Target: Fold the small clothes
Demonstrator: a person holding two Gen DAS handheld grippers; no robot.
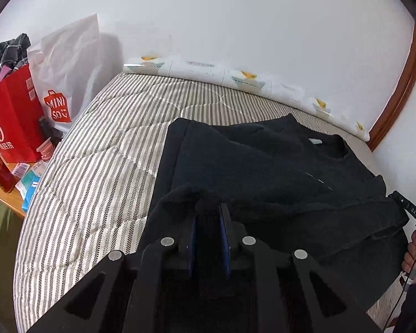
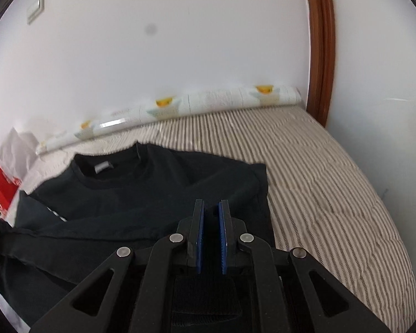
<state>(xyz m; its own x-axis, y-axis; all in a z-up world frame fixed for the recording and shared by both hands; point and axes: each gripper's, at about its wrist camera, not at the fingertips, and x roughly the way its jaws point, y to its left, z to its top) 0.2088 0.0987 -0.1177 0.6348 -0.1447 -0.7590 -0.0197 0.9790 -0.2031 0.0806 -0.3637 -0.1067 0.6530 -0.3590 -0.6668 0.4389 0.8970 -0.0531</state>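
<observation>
Left gripper (image 1: pixel 209 211) is clamped on the black sweatshirt's (image 1: pixel 263 166) ribbed hem; right gripper (image 2: pixel 211 208) likewise pinches hem fabric. Both hems are lifted over the sweatshirt lying on the striped mattress (image 1: pixel 97 152).

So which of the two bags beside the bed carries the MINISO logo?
The white bag, leaning by the wall. The red bag in front of it shows a different round white logo.
</observation>
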